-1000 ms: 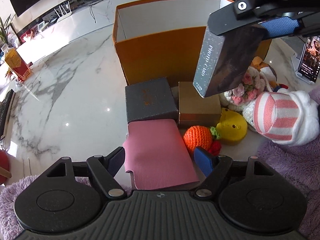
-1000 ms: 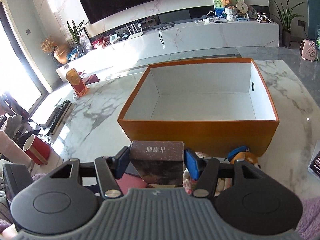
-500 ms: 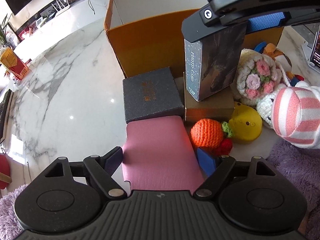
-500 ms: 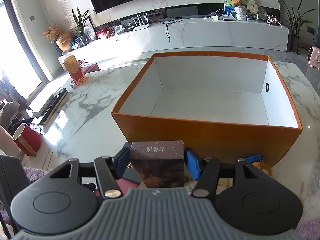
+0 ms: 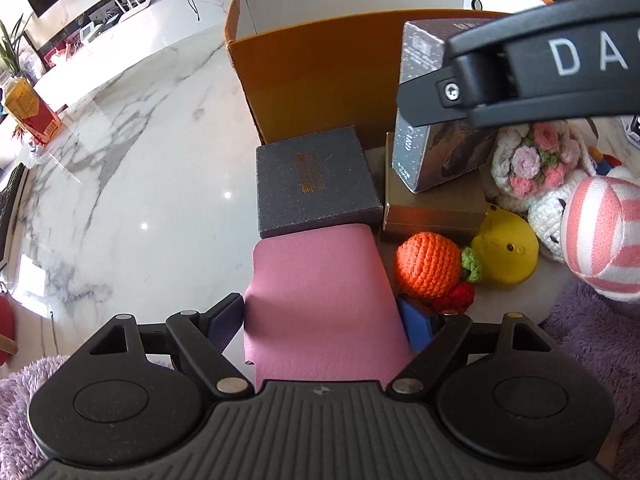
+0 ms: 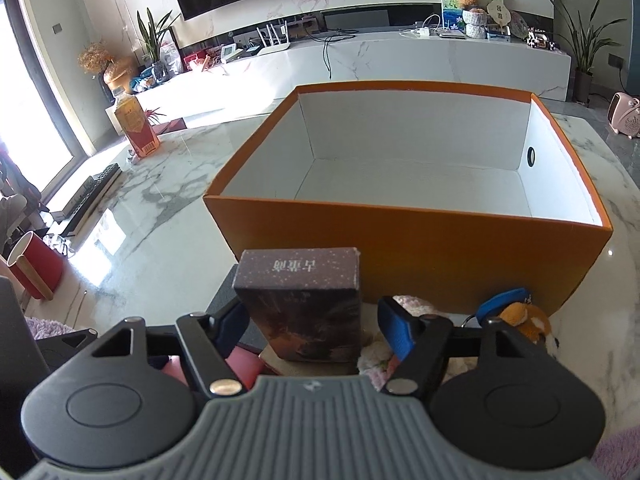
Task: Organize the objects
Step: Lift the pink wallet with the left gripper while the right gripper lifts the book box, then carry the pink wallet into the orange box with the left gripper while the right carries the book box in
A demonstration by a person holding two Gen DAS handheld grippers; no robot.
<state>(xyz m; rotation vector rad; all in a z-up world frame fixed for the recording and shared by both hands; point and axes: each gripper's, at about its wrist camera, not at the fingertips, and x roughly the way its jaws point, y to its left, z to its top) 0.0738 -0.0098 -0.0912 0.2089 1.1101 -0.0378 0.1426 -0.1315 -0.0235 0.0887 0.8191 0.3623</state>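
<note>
Grey box (image 5: 316, 180): laid flat on the marble, against the near wall of the orange box (image 6: 400, 240).
Pink case (image 5: 320, 288): laid in front of the grey box, farther from the orange box.
Left gripper (image 5: 320, 314): jaws are set at either side of the pink case; whether the pads press cannot be told.
Brown box (image 5: 432, 212): laid just before the orange box's near wall.
Dark box (image 6: 300, 304): stood on the brown box, outside the orange box.
Right gripper (image 6: 312, 320): jaws are parted around the dark box, a gap shown at the right pad.
</note>
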